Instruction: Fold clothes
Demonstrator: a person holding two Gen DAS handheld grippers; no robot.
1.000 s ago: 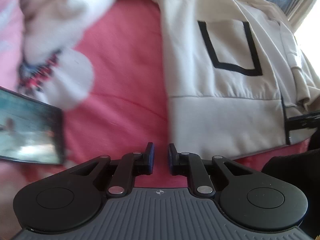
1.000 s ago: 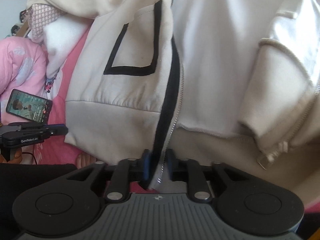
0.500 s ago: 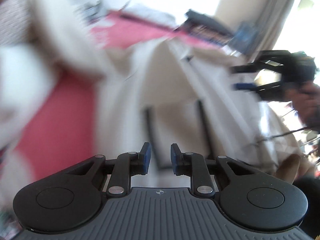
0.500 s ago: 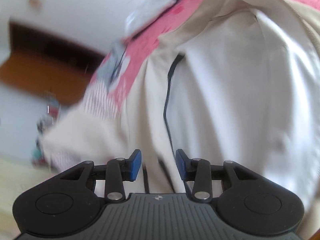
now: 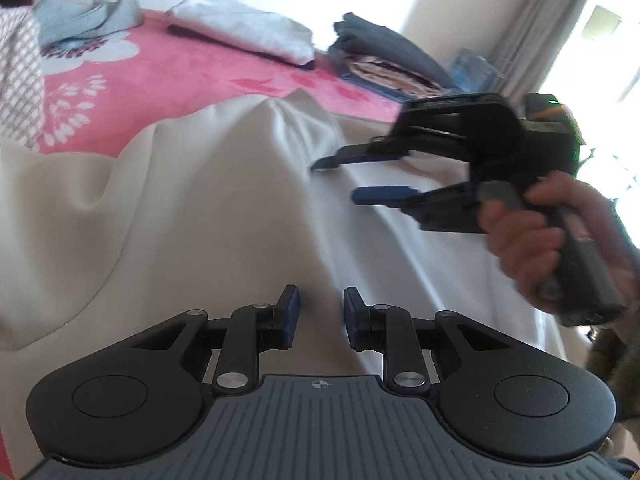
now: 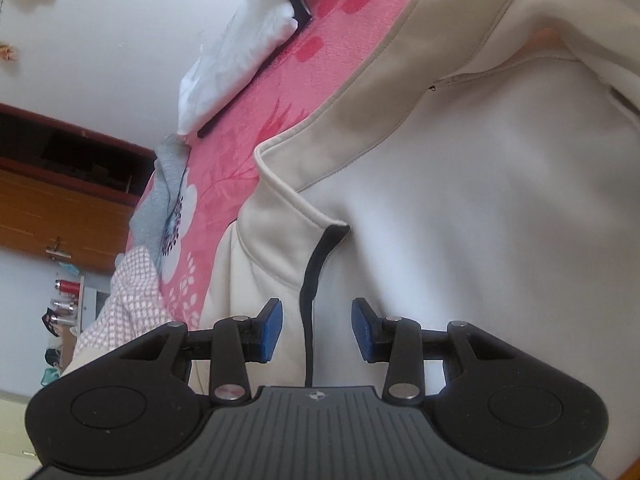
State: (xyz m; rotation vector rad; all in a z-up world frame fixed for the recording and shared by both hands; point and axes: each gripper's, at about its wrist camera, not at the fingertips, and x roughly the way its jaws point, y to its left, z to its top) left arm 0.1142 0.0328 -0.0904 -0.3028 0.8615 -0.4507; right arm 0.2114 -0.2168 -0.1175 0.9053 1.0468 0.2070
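A cream jacket (image 5: 200,220) lies spread on the pink blanket (image 5: 160,76). My left gripper (image 5: 321,312) hovers low over its bunched cloth. Its jaws are closing a little, a narrow gap remains, and the pads press on nothing. A hand (image 5: 532,232) holds my right gripper (image 5: 344,179) over the jacket's right side, fingers apart. In the right wrist view the right gripper (image 6: 317,328) is open near the jacket (image 6: 480,200) collar. The black zipper trim (image 6: 312,280) runs between its blue pads without being pinched.
At the far side of the bed lie a folded white garment (image 5: 248,28), a dark stack of clothes (image 5: 384,60) and a grey cloth (image 5: 88,16). A pink-and-white patterned cloth (image 5: 16,80) lies at the left edge. A curtain (image 5: 532,32) hangs at the right, a wooden wardrobe (image 6: 60,208) stands beyond.
My right gripper let go of the jacket's zipper hem and opened. Both grippers swept from the hem and pocket toward the collar, and the right one has rolled.
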